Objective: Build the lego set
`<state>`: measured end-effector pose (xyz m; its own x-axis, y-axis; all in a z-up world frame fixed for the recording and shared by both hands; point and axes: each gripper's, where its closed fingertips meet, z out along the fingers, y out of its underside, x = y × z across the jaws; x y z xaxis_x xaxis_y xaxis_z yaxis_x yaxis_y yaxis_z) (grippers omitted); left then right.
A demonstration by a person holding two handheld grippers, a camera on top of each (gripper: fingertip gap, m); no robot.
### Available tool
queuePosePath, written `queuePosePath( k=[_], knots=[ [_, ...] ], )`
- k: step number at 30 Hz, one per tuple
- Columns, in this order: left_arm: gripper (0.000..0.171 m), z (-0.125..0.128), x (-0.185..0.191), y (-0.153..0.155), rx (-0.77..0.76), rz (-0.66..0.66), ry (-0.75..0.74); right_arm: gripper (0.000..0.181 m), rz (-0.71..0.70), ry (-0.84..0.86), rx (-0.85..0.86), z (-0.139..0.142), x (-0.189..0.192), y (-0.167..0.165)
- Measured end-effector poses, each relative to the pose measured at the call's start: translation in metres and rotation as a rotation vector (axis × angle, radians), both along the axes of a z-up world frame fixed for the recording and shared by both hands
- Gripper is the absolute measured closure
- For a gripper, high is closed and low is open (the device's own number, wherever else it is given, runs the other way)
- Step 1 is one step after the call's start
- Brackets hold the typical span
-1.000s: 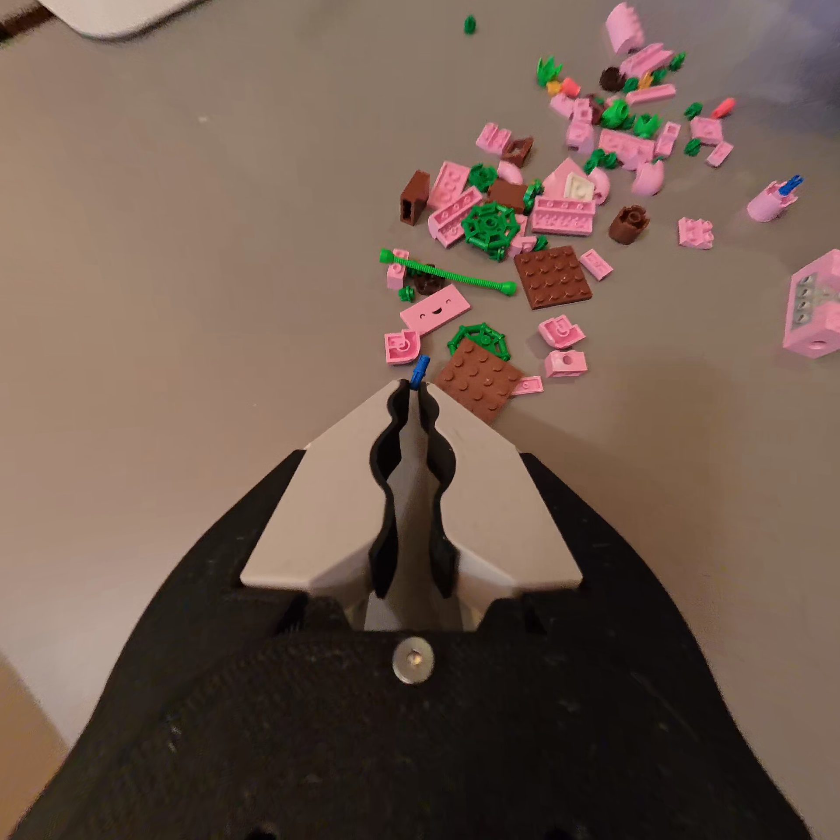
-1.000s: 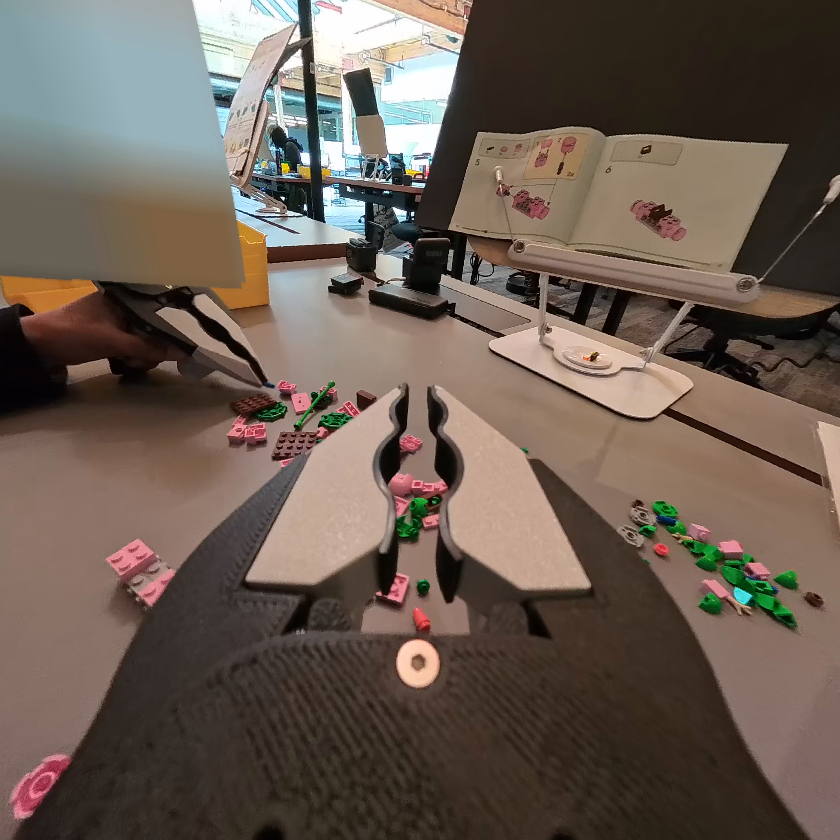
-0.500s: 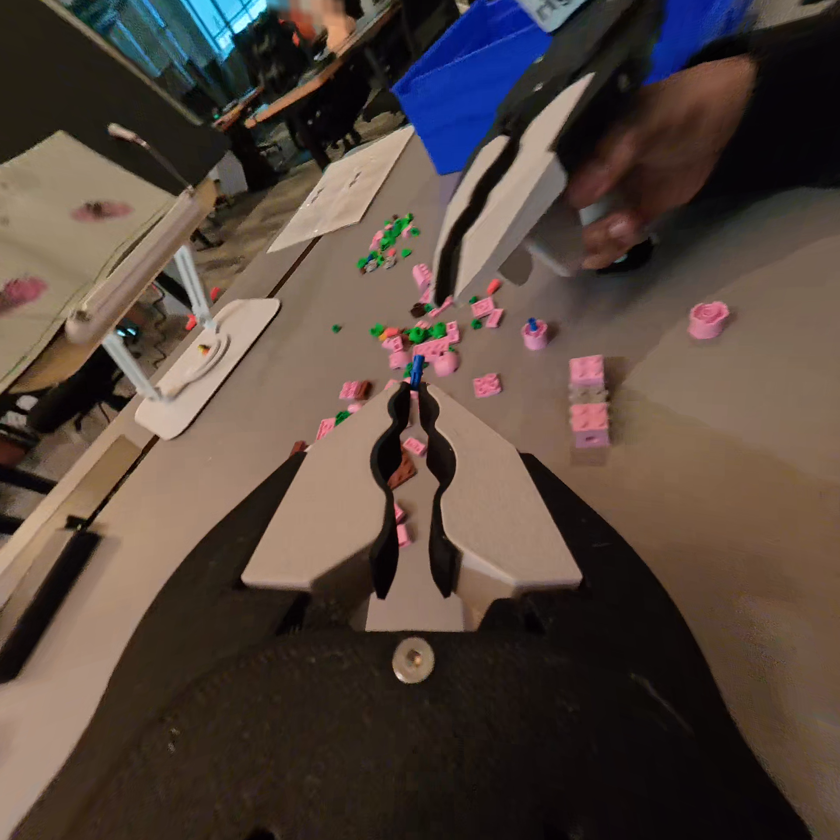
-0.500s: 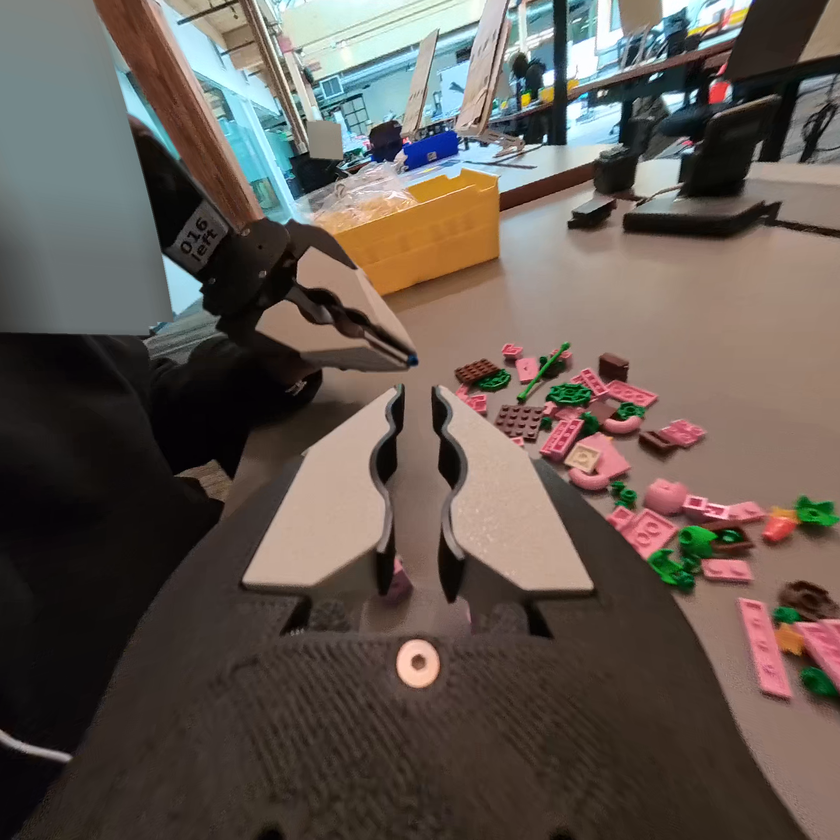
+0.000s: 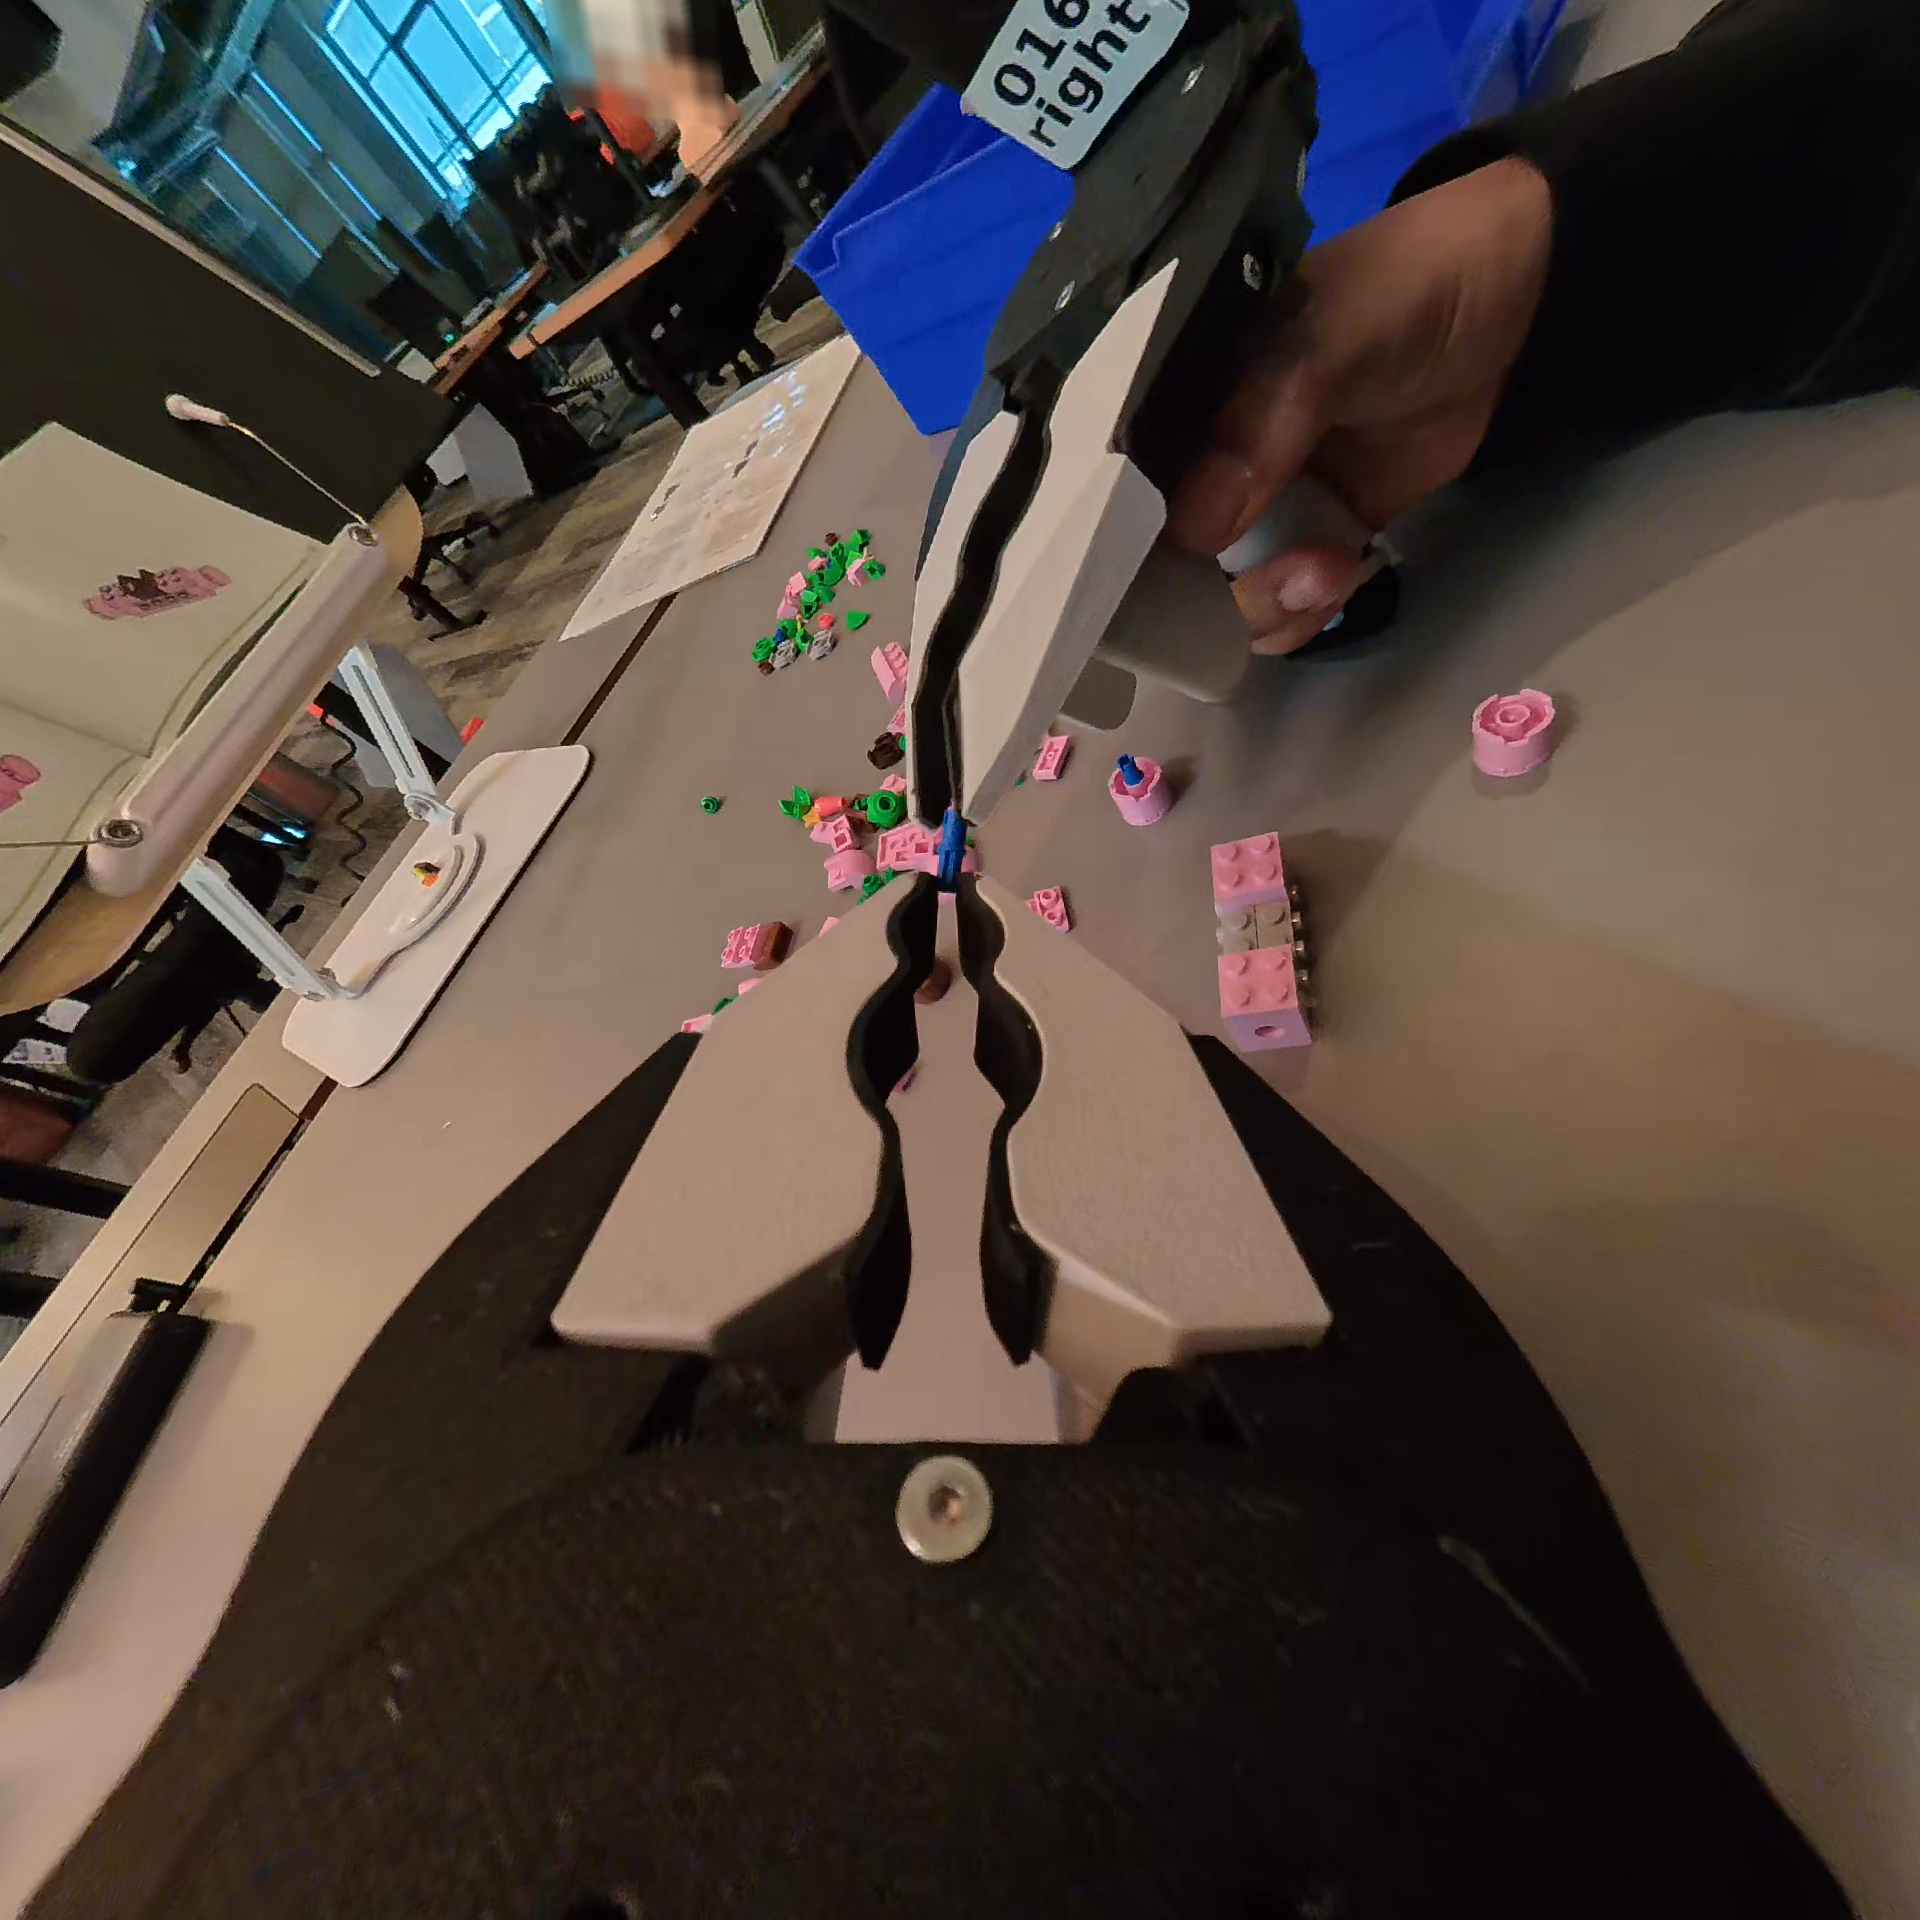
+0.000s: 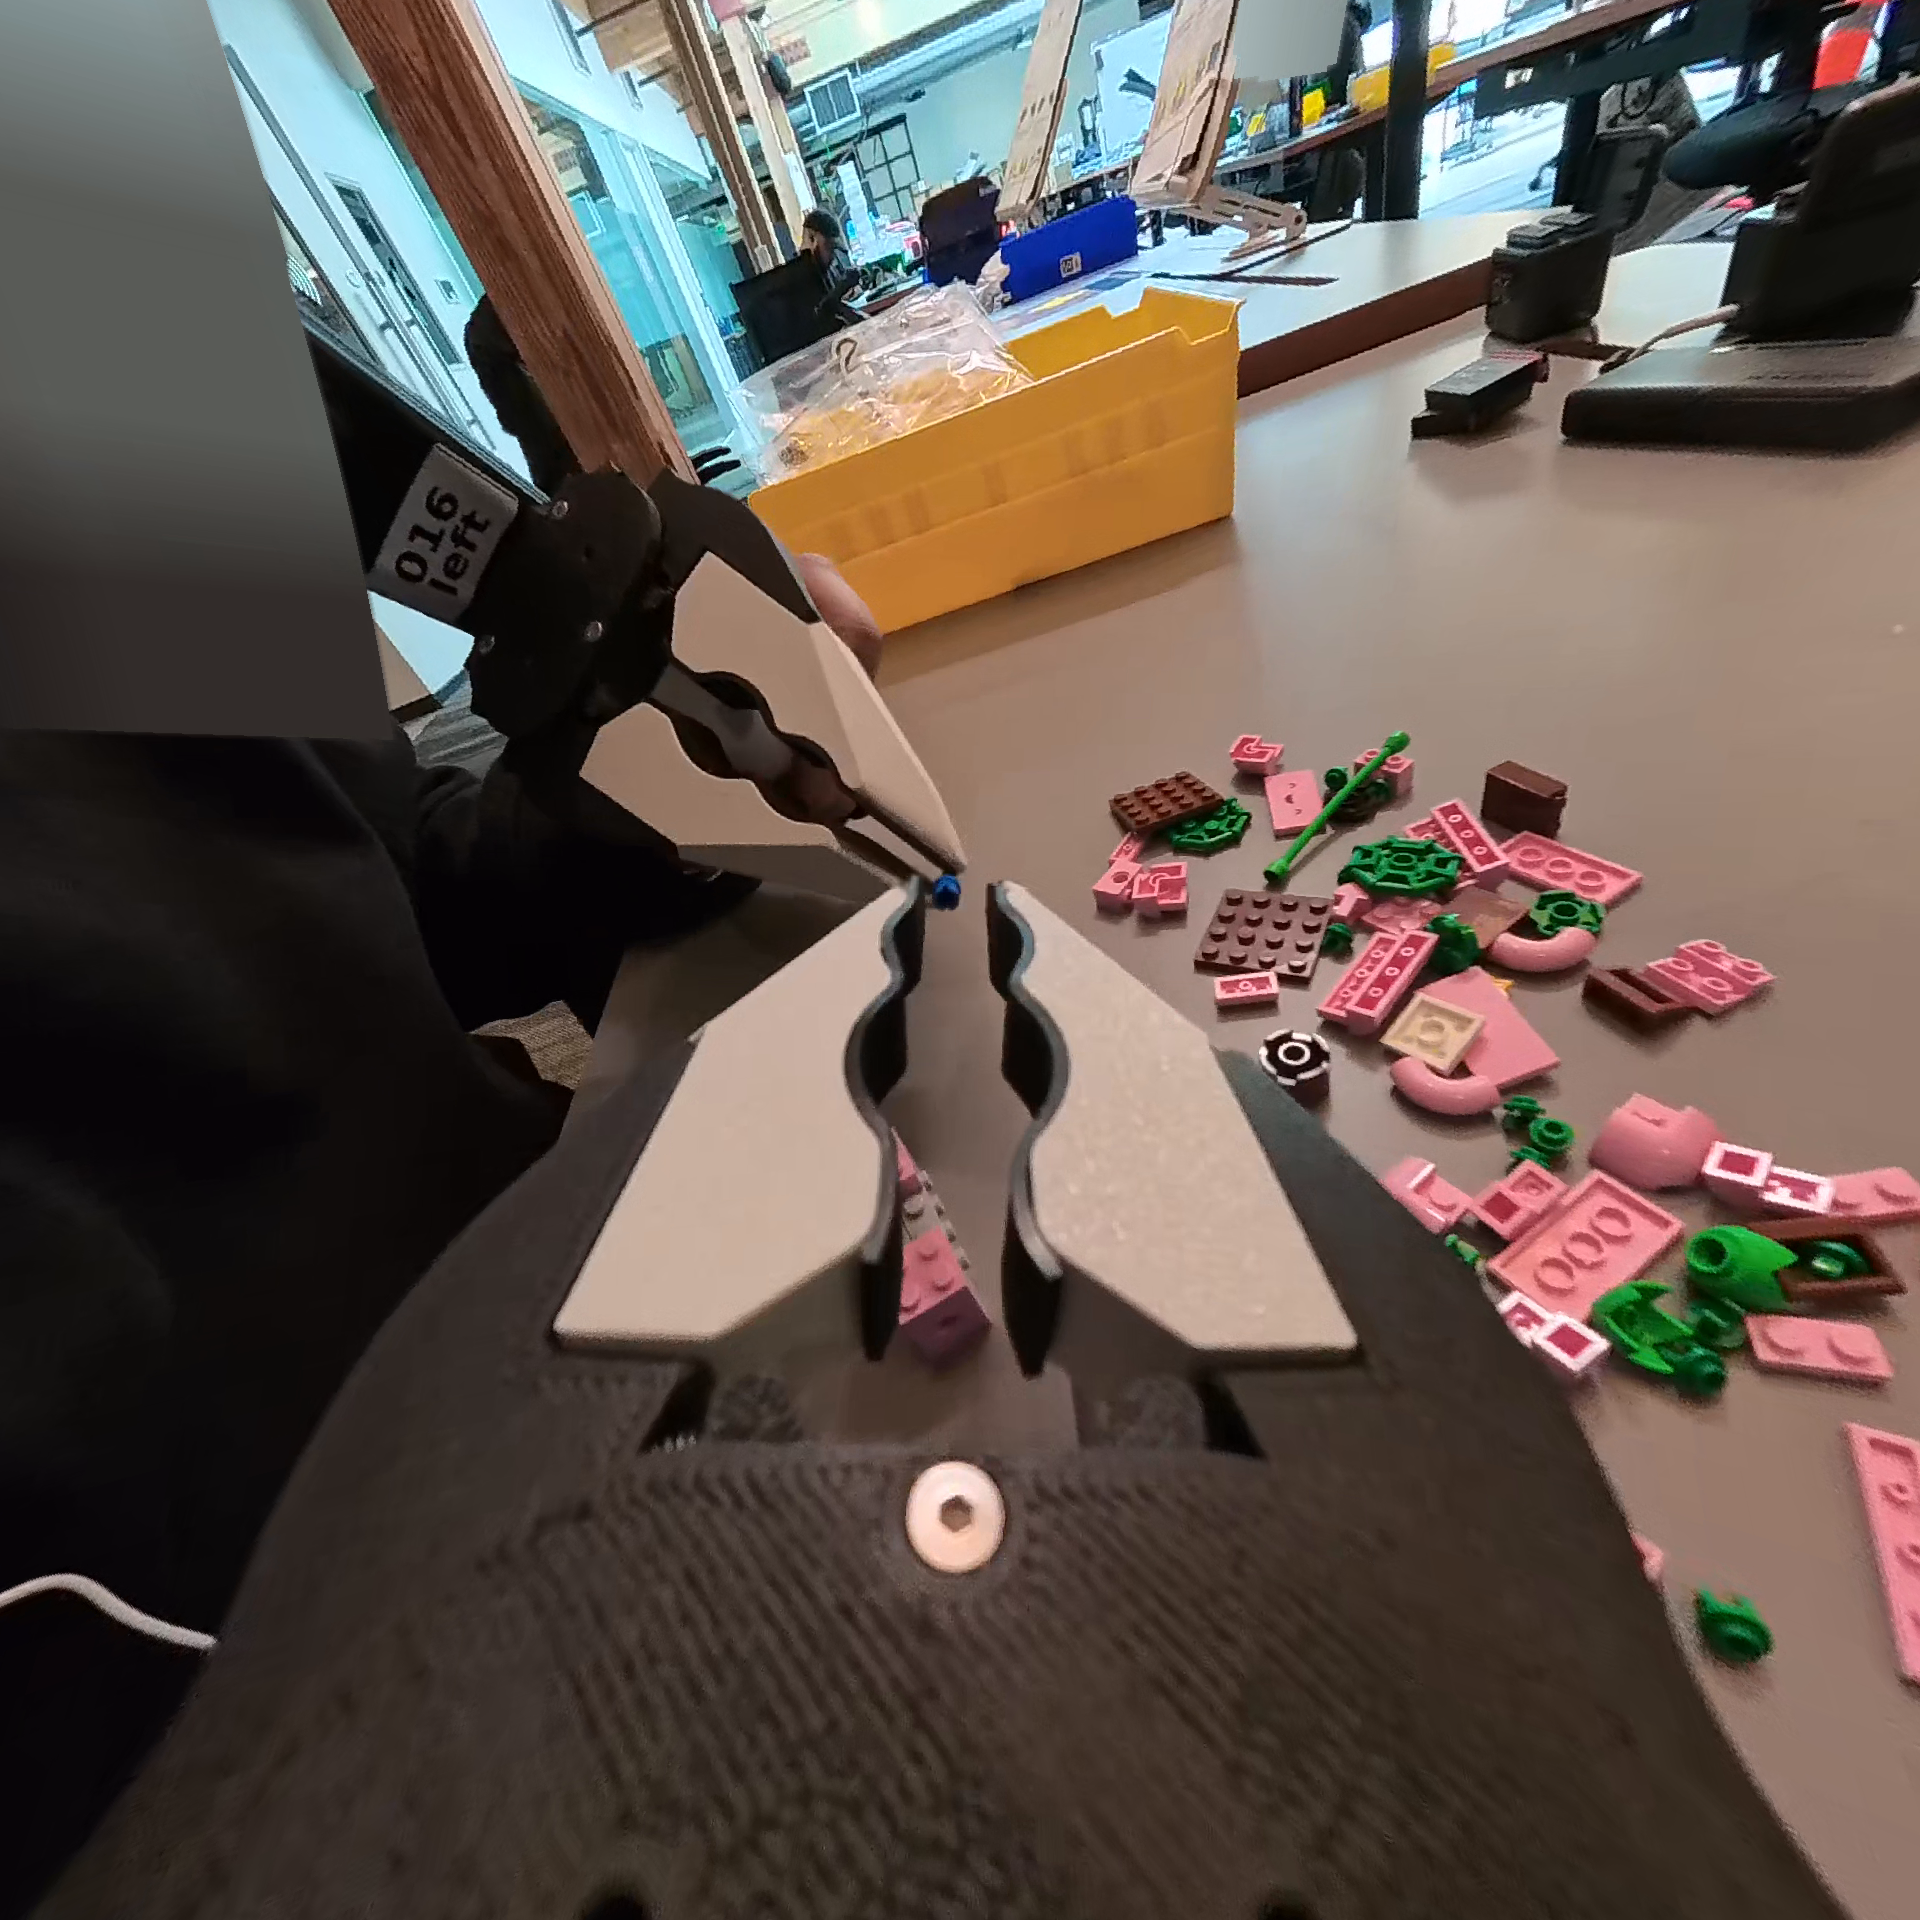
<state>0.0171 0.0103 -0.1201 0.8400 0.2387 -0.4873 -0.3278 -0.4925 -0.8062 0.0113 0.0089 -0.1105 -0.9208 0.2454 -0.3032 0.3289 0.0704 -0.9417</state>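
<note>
Blue peg (image 5: 949, 844) pinched at tips of left gripper (image 5: 940, 896), held above grey table (image 5: 1558, 1143). Right gripper (image 6: 954, 896) slightly parted, tips flanking peg end. Loose pink, green, brown bricks (image 6: 1455, 935) scattered beyond.

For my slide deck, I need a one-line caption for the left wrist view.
Left gripper pinches a blue pin as the right gripper meets it above scattered bricks.
</note>
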Motion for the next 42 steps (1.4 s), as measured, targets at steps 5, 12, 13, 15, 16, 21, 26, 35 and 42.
queuePosePath(
  k=[5,12,13,15,16,21,26,35,42],
  knots=[
    [0.17,-0.001,0.002,0.001,0.0,-0.01,-0.005,0.177,0.021,-0.005,0.003,-0.001,0.002,-0.001],
    [0.17,-0.001,0.004,0.002,0.004,-0.023,-0.009,0.178,0.036,0.019,0.032,-0.003,0.006,-0.003],
    [0.17,-0.001,0.004,0.002,0.009,-0.026,-0.011,0.179,0.038,0.032,0.039,-0.003,0.006,-0.002],
    [0.17,0.001,0.004,0.003,0.025,-0.029,-0.017,0.179,0.041,0.055,0.054,-0.003,0.007,-0.002],
    [0.17,0.002,0.004,0.003,0.041,-0.031,-0.026,0.178,0.041,0.067,0.061,-0.002,0.007,-0.001],
    [0.139,0.009,0.016,0.009,0.162,-0.108,-0.247,0.178,0.003,0.075,0.043,0.009,0.005,0.01],
    [0.14,0.018,0.06,0.024,0.24,-0.225,-0.462,0.178,-0.073,0.061,0.227,0.0,0.024,0.042],
    [0.141,0.026,0.077,0.019,0.477,-0.318,-0.793,0.178,-0.088,-0.047,0.9,-0.045,0.089,0.082],
    [0.139,0.037,0.059,-0.015,0.669,-0.314,-0.893,0.178,0.018,-0.03,1.119,-0.058,0.103,0.075]
  ],
)
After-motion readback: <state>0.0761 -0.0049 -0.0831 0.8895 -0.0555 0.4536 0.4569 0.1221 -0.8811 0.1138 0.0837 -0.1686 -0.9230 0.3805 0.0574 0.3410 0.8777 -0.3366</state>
